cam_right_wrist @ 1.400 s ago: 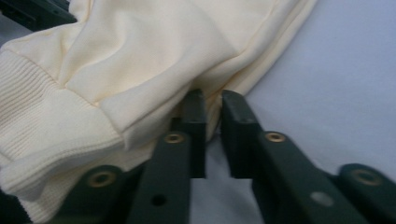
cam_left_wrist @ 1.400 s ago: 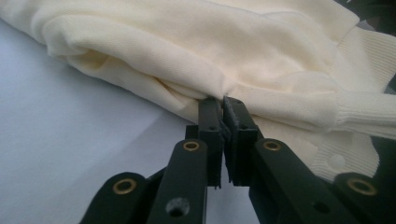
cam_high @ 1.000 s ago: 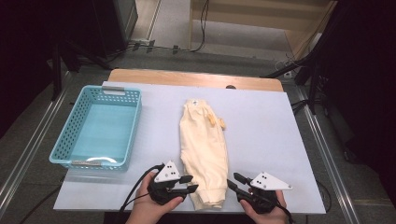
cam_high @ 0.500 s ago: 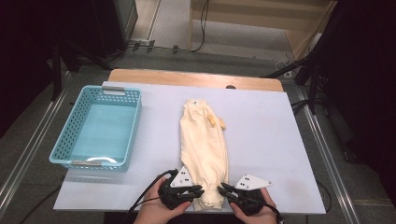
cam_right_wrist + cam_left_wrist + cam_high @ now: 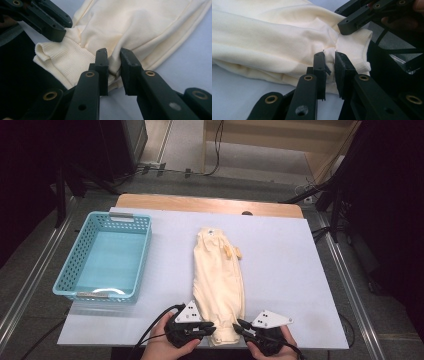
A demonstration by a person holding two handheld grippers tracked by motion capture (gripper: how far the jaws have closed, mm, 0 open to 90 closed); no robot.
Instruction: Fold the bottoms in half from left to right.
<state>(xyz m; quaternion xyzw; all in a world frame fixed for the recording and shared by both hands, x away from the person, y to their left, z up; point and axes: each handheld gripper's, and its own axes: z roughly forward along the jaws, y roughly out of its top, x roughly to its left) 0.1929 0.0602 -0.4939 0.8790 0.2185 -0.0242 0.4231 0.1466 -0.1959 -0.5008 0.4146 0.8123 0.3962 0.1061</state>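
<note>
The high view looks forward and down from above the person's side of the counter [image 5: 300, 270], far enough off to take in the whole top, with the hands entering at 6 o'clock. The left gripper view rides just behind its own fingers [image 5: 319, 72], close on the garment [image 5: 267, 42] at the near edge. The right gripper view sits as near, behind its fingers [image 5: 126, 70], facing the same ribbed hem [image 5: 67, 62] from the other side. All three views share that hem; each gripper view catches the opposite gripper at 12 o'clock.
</note>
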